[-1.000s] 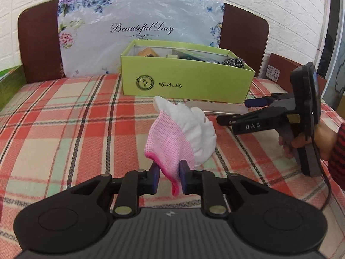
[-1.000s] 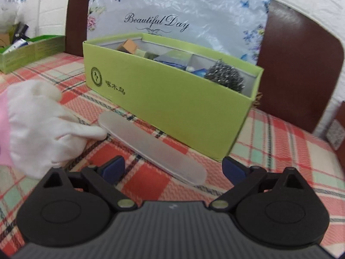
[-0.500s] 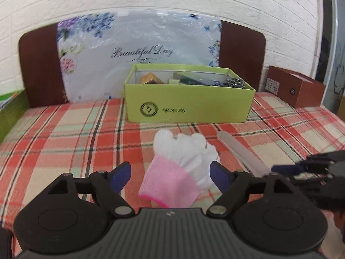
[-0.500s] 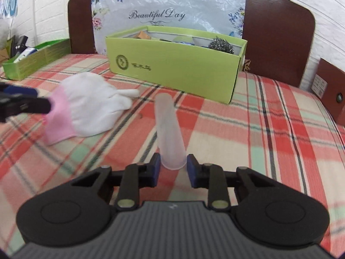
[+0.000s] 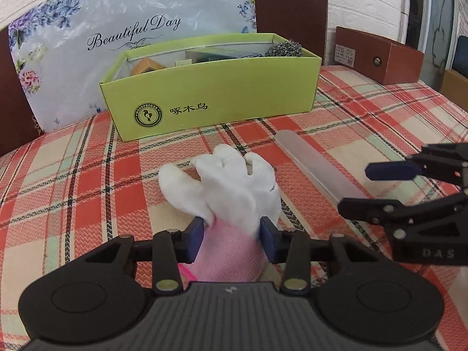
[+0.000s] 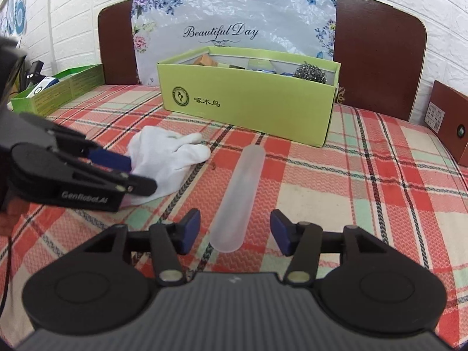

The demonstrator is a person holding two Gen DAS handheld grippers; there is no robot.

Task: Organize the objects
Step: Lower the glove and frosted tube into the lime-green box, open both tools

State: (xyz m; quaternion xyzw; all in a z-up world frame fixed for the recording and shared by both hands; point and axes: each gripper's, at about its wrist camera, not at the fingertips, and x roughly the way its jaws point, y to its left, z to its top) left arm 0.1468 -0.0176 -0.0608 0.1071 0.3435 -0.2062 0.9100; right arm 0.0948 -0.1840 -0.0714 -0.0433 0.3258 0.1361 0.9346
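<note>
With the left gripper [image 5: 231, 241] closing on the glove's [image 5: 231, 187] soft pink cuff in front of the green box [image 5: 210, 102], it may slip, while the right gripper [image 6: 234, 234], opening, straddles the frosted case [image 6: 238, 196] ungripped.

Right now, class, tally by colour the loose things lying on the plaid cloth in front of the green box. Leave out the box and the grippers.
White cloth glove with pink cuff: 1
Frosted clear plastic case: 1
Total: 2
</note>
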